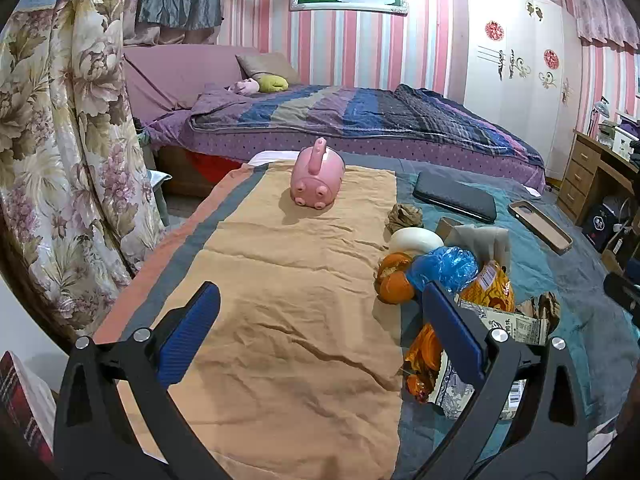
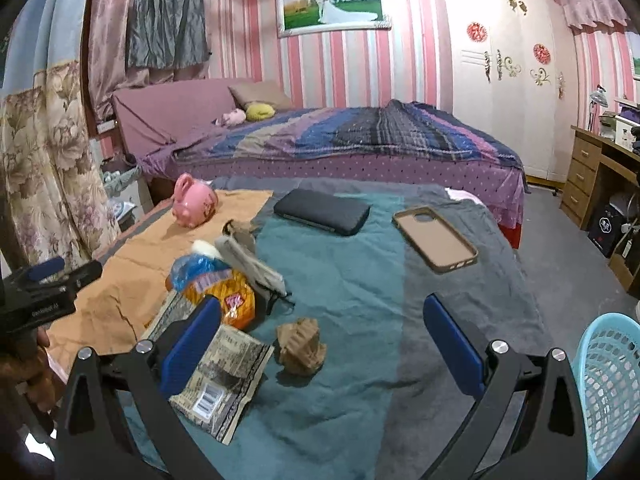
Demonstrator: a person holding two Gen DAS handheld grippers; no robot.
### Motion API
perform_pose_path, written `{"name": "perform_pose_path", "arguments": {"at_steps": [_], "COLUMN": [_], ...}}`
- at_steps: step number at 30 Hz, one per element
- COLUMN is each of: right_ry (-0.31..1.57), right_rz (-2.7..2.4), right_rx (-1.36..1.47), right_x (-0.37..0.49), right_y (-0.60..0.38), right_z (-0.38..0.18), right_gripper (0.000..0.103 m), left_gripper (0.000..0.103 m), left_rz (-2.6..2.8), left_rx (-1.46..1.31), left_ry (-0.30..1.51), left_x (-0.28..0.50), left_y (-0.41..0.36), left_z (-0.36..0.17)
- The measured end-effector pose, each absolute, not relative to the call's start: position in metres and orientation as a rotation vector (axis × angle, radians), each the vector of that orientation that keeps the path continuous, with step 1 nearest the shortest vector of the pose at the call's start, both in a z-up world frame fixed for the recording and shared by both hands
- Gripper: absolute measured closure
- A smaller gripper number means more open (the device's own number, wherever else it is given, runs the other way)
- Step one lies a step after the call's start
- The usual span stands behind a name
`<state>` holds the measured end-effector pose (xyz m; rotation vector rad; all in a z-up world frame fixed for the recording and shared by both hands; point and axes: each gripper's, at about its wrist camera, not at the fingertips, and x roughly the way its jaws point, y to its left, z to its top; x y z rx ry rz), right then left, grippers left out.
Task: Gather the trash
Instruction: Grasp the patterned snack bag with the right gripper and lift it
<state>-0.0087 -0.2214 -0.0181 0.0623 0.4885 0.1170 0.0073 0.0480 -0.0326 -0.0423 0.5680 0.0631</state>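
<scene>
A heap of trash lies on the teal cloth (image 2: pixel 352 280): a crumpled brown paper ball (image 2: pixel 302 344), a flat printed wrapper (image 2: pixel 220 384), an orange snack bag (image 2: pixel 228 300), a blue plastic bag (image 2: pixel 192 268) and a grey carton (image 2: pixel 252 264). My right gripper (image 2: pixel 322 340) is open, and the paper ball sits between its fingers, untouched. My left gripper (image 1: pixel 324 332) is open over the tan cloth (image 1: pixel 280 320), left of the heap. Beside its right finger I see orange peel (image 1: pixel 394 280), the blue plastic bag (image 1: pixel 444 266) and the snack bag (image 1: pixel 488 288).
A pink piggy bank (image 1: pixel 318 178) stands at the far end of the tan cloth. A black case (image 2: pixel 322 210) and a phone case (image 2: pixel 436 238) lie beyond the trash. A light blue mesh basket (image 2: pixel 608 384) stands at the lower right. A bed is behind.
</scene>
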Motion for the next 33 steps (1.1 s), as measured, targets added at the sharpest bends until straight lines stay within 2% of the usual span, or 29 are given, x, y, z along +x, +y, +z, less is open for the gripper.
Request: {"name": "perform_pose_path", "arguments": {"at_steps": [8, 17, 33], "right_ry": [0.511, 0.57, 0.562], "right_rz": [0.17, 0.089, 0.096], "right_rx": [-0.013, 0.038, 0.057], "right_x": [-0.013, 0.004, 0.003], "right_y": [-0.204, -0.237, -0.24], "right_z": [-0.028, -0.039, -0.039], "right_gripper": [0.004, 0.004, 0.004], "left_gripper": [0.005, 0.005, 0.008], "left_rz": [0.051, -0.038, -0.145], "left_rx": [-0.021, -0.008, -0.009], "left_ry": [0.601, 0.623, 0.673], "left_x": [0.007, -0.001, -0.001], "left_y": [0.043, 0.029, -0.007], "left_z": [-0.043, -0.049, -0.062]}}
